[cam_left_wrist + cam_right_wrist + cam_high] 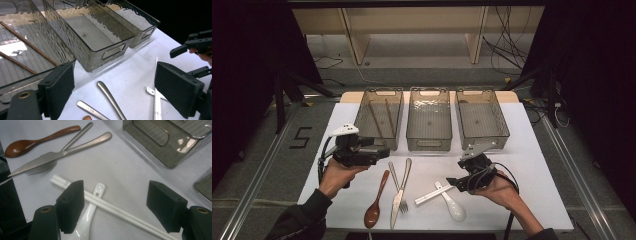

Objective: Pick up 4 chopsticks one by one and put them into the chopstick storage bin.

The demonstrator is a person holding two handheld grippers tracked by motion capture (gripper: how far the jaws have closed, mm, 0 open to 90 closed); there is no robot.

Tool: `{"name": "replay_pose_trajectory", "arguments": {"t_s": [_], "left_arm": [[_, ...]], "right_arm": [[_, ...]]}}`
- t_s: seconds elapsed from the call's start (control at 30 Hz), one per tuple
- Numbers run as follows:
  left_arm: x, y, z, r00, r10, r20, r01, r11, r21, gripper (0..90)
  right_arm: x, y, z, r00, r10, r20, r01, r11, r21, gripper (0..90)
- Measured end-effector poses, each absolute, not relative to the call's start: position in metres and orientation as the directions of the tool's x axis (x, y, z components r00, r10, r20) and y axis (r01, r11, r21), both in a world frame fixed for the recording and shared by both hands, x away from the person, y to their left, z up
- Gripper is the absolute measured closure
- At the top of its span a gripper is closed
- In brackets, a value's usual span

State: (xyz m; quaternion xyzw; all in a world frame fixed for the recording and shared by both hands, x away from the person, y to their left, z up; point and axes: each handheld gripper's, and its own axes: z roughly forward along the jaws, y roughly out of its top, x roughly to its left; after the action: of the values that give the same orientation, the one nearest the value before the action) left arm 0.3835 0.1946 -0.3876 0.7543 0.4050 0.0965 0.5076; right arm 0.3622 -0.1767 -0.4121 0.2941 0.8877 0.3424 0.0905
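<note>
Two white chopsticks [112, 207] (slim, paired) cross — atop white spoon [87, 220].

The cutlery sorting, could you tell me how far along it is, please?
Done: brown chopsticks lie in the left bin. In hand: nothing; both the left tongs and right tongs are open. Left: wooden spoon, knife, fork, white chopsticks and white spoon on the table.

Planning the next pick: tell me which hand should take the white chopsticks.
Right. The right gripper hangs open just above the white chopsticks; the left gripper sits by the left bin, farther off.
</note>
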Motion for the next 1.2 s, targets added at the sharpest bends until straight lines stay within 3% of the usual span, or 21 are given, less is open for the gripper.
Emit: {"name": "replay_pose_trajectory", "arguments": {"t_s": [0.33, 1.2], "left_arm": [[0.368, 0.193, -0.399, 0.662, 0.707, -0.25, 0.507, -0.177, 0.844, 15.5], [0.352, 0.186, -0.412, 0.691, 0.691, -0.212, 0.498, -0.242, 0.833, 15.5]], "right_arm": [[0.368, -0.174, -0.424, -0.833, 0.553, -0.013, 0.434, 0.668, 0.605, 32.8], [0.377, -0.166, -0.457, -0.916, 0.387, -0.104, 0.309, 0.847, 0.433, 55.2]]}}
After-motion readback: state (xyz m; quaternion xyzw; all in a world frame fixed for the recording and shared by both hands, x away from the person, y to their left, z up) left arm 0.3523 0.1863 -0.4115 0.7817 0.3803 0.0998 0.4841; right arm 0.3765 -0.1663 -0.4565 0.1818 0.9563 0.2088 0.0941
